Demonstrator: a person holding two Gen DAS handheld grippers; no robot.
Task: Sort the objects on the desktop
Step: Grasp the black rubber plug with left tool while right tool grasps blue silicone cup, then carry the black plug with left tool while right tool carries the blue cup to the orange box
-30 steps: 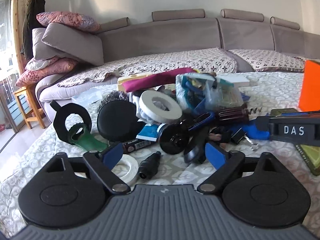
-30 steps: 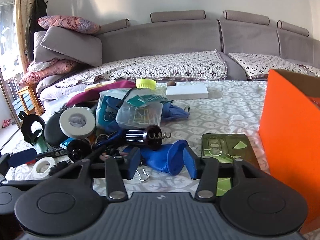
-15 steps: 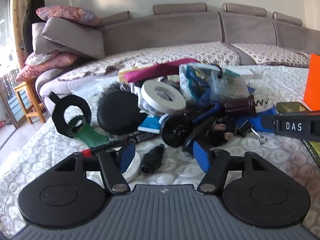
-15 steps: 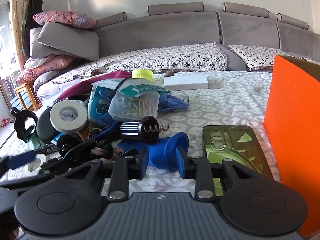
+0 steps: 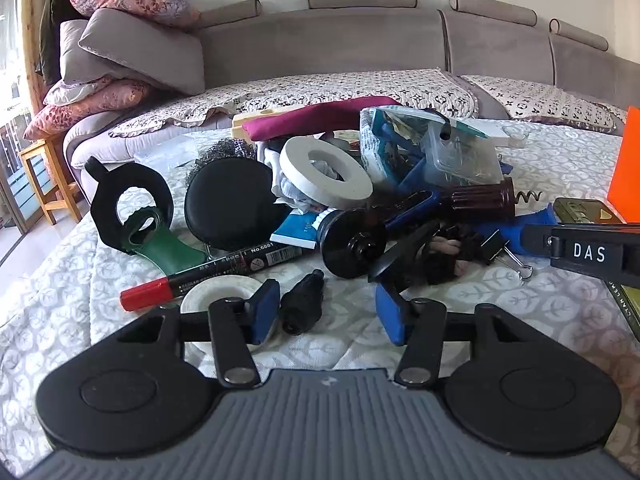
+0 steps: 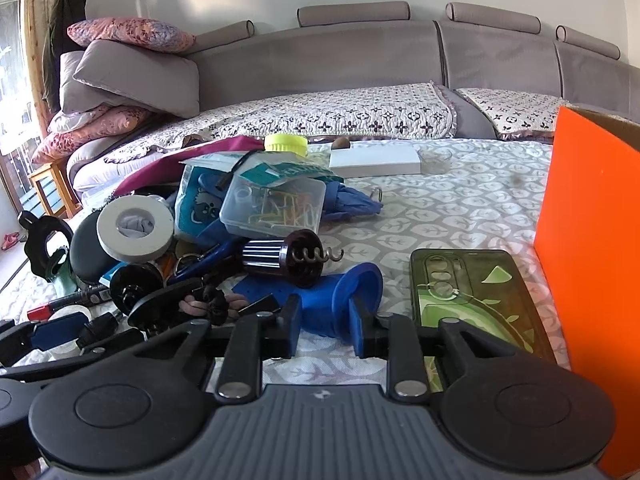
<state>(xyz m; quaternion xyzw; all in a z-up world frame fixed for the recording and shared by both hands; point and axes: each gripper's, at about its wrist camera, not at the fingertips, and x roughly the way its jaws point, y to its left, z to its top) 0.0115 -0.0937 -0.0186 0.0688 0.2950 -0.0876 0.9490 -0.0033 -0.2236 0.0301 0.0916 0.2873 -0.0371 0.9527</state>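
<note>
A heap of small desk things lies on a leaf-patterned cloth (image 5: 560, 304). My left gripper (image 5: 326, 314) hovers low at the heap's near edge, and its jaws are closing. A small black plug-shaped piece (image 5: 302, 304) lies between them beside the left pad, and neither pad presses on it. A small white tape roll (image 5: 218, 290) and a red-capped marker (image 5: 208, 274) lie just to its left. My right gripper (image 6: 326, 330) is still closing, and its pads press on a blue rubber piece (image 6: 344, 296) with a flared end. A corkscrew (image 6: 296, 258) lies behind it.
An orange box (image 6: 592, 260) stands at the right, with a green phone case (image 6: 468, 292) flat beside it. The heap holds a large white tape roll (image 5: 326, 172), a black round case (image 5: 230, 204), a binder clip (image 5: 496, 246) and a clear box of paper clips (image 6: 276, 204). A sofa runs behind.
Both grippers' jaws have narrowed. The left now frames the black plug-shaped piece. The right has come forward and closed onto the blue rubber piece.
</note>
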